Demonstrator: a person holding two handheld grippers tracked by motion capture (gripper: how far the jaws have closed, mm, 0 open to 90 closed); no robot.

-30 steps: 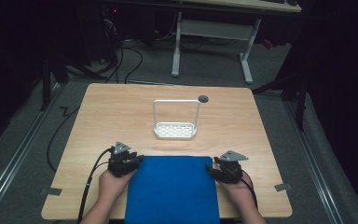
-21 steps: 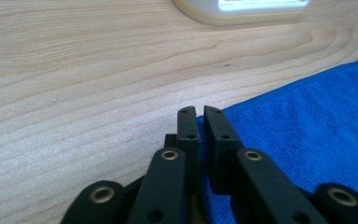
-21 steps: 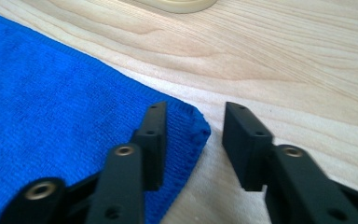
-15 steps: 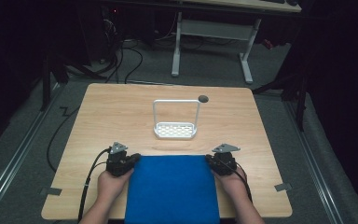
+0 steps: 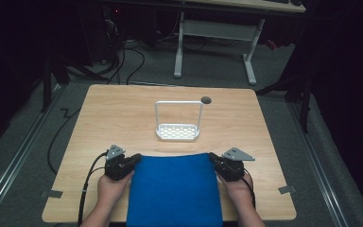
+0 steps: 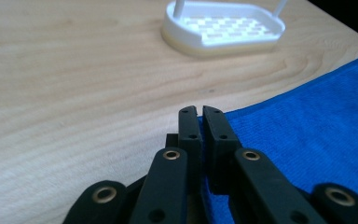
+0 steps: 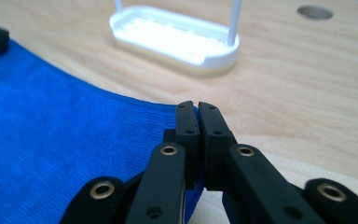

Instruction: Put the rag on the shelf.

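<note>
The light wooden tabletop (image 5: 99,123) lies bare across the left and right of the frame, wide enough for a tool to pass on either side. At centre stands a white perforated plastic tray with a tall wire hoop handle (image 5: 178,131), the one upright obstacle. A small dark round hole (image 5: 206,100) sits just beside it at upper right. A flat blue cloth (image 5: 172,189) covers the lower centre, with a bare strip of wood between it and the tray.

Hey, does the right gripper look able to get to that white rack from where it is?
Probably yes: bare table lies between the right gripper and the white rack, but it is shut on the blue cloth.
</note>
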